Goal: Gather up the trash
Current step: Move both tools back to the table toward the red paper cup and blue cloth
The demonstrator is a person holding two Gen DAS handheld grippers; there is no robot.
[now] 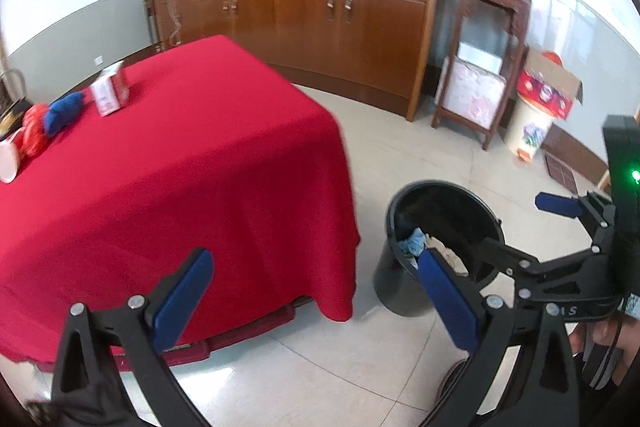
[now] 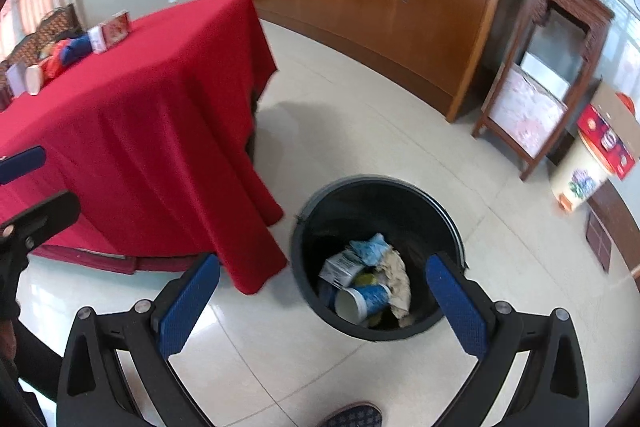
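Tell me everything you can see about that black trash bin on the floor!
The round black plastic trash bin stands upright on the pale tiled floor, beside the hanging corner of the red tablecloth. It has no lid and a smooth rim. Inside lie a white and blue paper cup on its side, a small crushed carton, crumpled blue paper and a beige rag. The open right gripper hovers above, not touching it.

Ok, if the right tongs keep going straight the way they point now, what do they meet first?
Most likely the black trash bin: the open right tongs aim into its mouth, so the paper cup and crumpled trash there come first. Depth is hard to judge.
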